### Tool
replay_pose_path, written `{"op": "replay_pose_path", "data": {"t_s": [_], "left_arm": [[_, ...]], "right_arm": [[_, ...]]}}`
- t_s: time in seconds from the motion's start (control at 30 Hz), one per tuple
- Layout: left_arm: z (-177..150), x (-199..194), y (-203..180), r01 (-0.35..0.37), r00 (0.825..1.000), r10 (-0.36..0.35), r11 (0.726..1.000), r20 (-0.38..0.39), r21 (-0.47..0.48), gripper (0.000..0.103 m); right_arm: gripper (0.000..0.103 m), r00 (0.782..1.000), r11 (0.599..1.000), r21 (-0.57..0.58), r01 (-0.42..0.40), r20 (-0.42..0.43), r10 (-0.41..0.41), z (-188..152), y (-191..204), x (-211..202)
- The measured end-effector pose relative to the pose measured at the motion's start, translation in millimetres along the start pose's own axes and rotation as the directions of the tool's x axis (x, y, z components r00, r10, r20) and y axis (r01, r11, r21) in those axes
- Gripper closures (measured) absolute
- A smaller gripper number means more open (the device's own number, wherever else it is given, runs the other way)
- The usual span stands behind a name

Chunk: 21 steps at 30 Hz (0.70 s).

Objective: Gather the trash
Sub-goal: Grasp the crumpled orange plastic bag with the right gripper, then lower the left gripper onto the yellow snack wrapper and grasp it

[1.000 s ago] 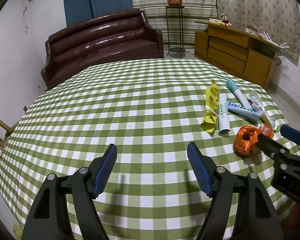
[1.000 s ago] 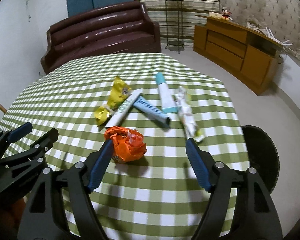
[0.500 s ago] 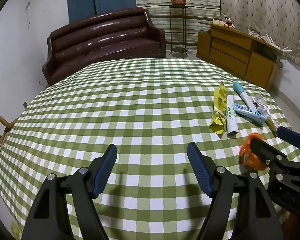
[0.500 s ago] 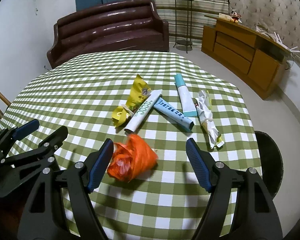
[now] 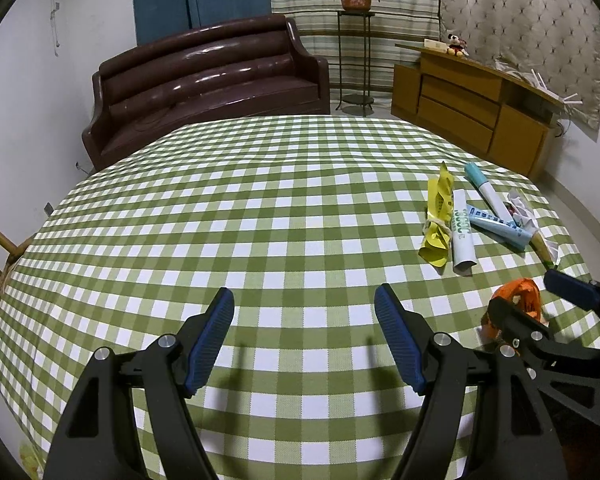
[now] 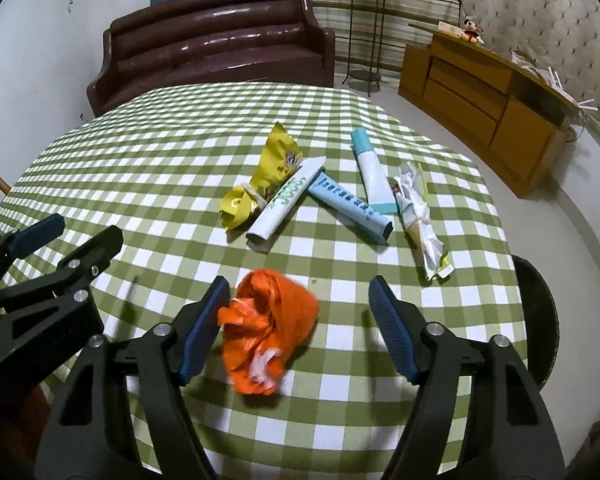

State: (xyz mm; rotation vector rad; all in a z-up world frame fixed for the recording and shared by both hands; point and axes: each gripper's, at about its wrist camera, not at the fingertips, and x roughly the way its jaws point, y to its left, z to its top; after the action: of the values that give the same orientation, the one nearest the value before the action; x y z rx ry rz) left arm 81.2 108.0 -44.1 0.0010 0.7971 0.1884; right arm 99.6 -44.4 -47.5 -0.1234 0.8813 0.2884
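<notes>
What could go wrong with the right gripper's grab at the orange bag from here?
The right gripper has just been closing, but the crumpled orange bag sits against its left finger with a wide gap on the right; it may pinch only a loose fold and slip. The bag lies close to the table edge, so a nudge might push it off.

Left tool gapes over checked cloth; wrappers right.
</notes>
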Motion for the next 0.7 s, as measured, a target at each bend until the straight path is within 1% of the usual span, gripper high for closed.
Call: {"op": "replay_pose_path", "data": {"t_s": [0.03, 0.07, 0.1, 0.13, 0.3, 0.43, 0.57, 0.7], "left_arm": [[0.2, 0.1, -0.3, 0.002, 1.0, -0.002, 1.0, -0.001, 0.001, 0.032], [0.2, -0.1, -0.8, 0.003, 1.0, -0.003, 1.0, -0.001, 0.002, 0.032], [0.2, 0.2, -0.9, 0.004, 1.0, -0.004, 1.0, -0.001, 0.003, 0.032], [0.2, 0.3, -1.6, 0.005, 1.0, -0.005, 1.0, -0.001, 0.005, 0.032], [2.2, 3.0, -6.8, 0.015, 1.0, -0.015, 1.0, -0.005, 0.009, 0.032], [6.8, 5.6, -14.0, 0.025, 1.0, -0.025, 0.999, -0.002, 0.021, 0.032], [12.1, 10.2, -23.8, 0.04, 0.999, -0.04, 0.999, -0.003, 0.035, 0.032], [18.1, 16.4, -34.3, 0.059, 0.998, -0.059, 0.997, -0.013, 0.045, 0.032]], "right_arm": [[0.048, 1.0, 1.0, -0.003, 0.003, -0.004, -0.003, -1.2, 0.0, 0.3], [0.051, 1.0, 1.0, -0.005, 0.003, -0.011, -0.003, -2.3, 1.0, 1.6], [0.06, 1.0, 1.0, -0.007, -0.002, -0.02, 0.002, -3.6, 1.3, 3.3], [0.061, 1.0, 1.0, -0.006, -0.004, -0.022, 0.004, -4.7, 0.8, 3.1], [0.062, 1.0, 1.0, -0.01, 0.005, 0.016, -0.005, -7.6, 0.2, -5.4], [0.062, 0.999, 1.0, 0.001, 0.022, 0.05, -0.022, -1.9, -9.6, -14.3], [0.062, 0.996, 0.998, 0.025, 0.05, 0.077, -0.052, 4.5, -27.9, -20.2], [0.062, 0.994, 0.995, 0.062, 0.073, 0.082, -0.078, 11.4, -52.3, -18.6]]}}
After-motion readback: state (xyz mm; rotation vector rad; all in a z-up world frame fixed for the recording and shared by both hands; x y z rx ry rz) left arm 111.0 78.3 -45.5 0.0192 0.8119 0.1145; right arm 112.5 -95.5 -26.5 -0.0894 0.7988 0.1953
